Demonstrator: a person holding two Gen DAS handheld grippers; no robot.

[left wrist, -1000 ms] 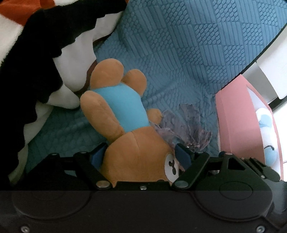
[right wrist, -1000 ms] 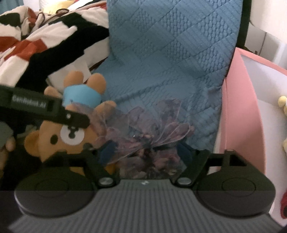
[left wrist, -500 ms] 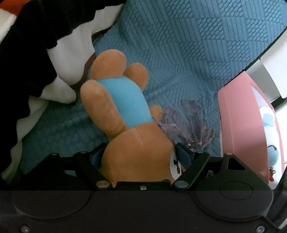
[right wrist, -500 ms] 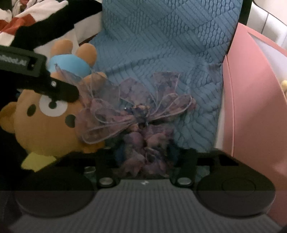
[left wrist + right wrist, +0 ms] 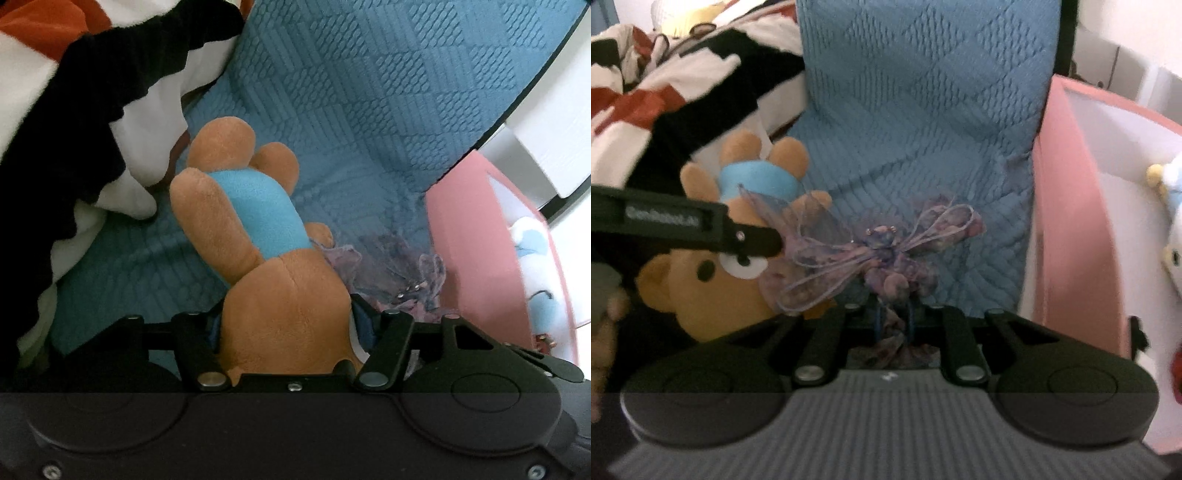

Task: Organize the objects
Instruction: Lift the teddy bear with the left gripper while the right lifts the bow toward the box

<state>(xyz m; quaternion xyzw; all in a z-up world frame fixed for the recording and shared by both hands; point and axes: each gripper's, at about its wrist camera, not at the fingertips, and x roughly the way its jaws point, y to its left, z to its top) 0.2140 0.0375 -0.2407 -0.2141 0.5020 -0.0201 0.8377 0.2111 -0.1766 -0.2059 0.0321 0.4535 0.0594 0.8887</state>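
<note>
My left gripper (image 5: 288,328) clamps the plush bear (image 5: 258,236) by its head at lower centre; my right gripper (image 5: 894,317) pinches the purple gauze bow (image 5: 879,243) mid-frame. The pink box (image 5: 1067,221) stands at right. Gauze overlapping the bear's face could snag.

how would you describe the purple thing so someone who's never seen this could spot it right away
Start at the blue quilted bedspread, between the striped blanket and the pink box. Near its front edge, the right gripper is shut on a purple gauze bow. Unlike the solid brown teddy bear held beside it, it is sheer, with wire-edged loops and small beads at its centre.
</note>
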